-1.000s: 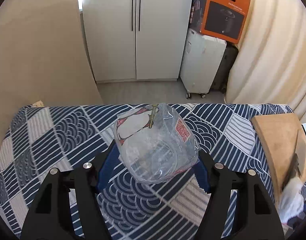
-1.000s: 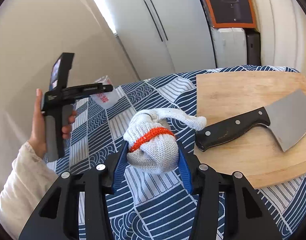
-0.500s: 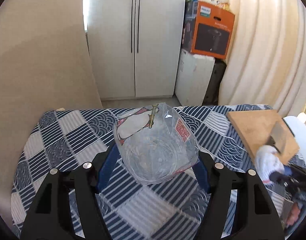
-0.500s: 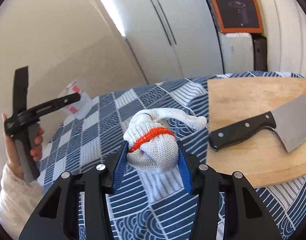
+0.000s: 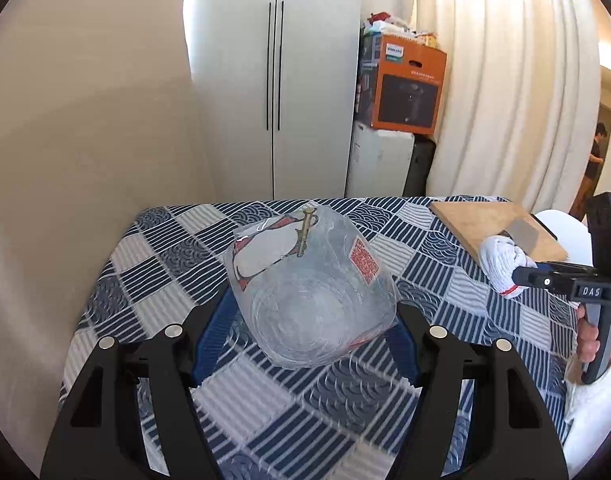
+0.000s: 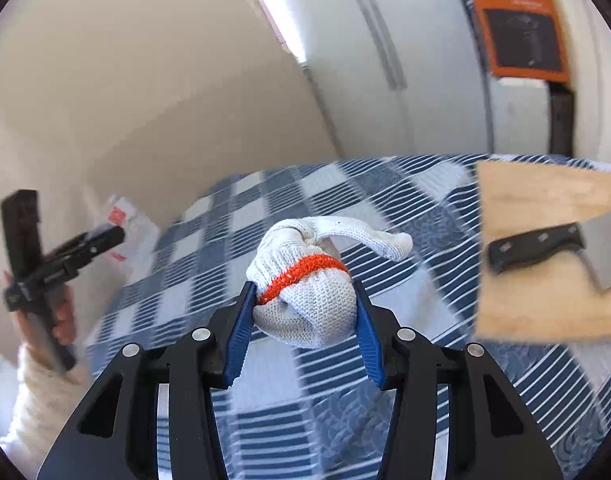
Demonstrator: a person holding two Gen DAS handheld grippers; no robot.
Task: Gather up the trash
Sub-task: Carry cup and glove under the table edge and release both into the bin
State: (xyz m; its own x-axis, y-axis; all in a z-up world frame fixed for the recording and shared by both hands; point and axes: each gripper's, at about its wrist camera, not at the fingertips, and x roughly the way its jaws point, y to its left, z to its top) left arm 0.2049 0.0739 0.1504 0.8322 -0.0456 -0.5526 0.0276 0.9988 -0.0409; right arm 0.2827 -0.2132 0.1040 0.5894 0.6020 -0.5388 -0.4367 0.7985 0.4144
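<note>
Both my grippers raised higher above the table (image 5: pixel 153 264) than a second ago, left gripper (image 5: pixel 309 320) clamping the clear plastic bag (image 5: pixel 309 292), right gripper (image 6: pixel 305 312) gripping the balled glove (image 6: pixel 305 304), apparently airborne

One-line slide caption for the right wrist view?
Right tongs clamp a balled white knit glove above the blue patterned tablecloth; a cleaver lies on the cutting board.

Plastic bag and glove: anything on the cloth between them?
Nothing: in the left wrist view only bare checked tablecloth lies between the plastic bag and the glove.
</note>
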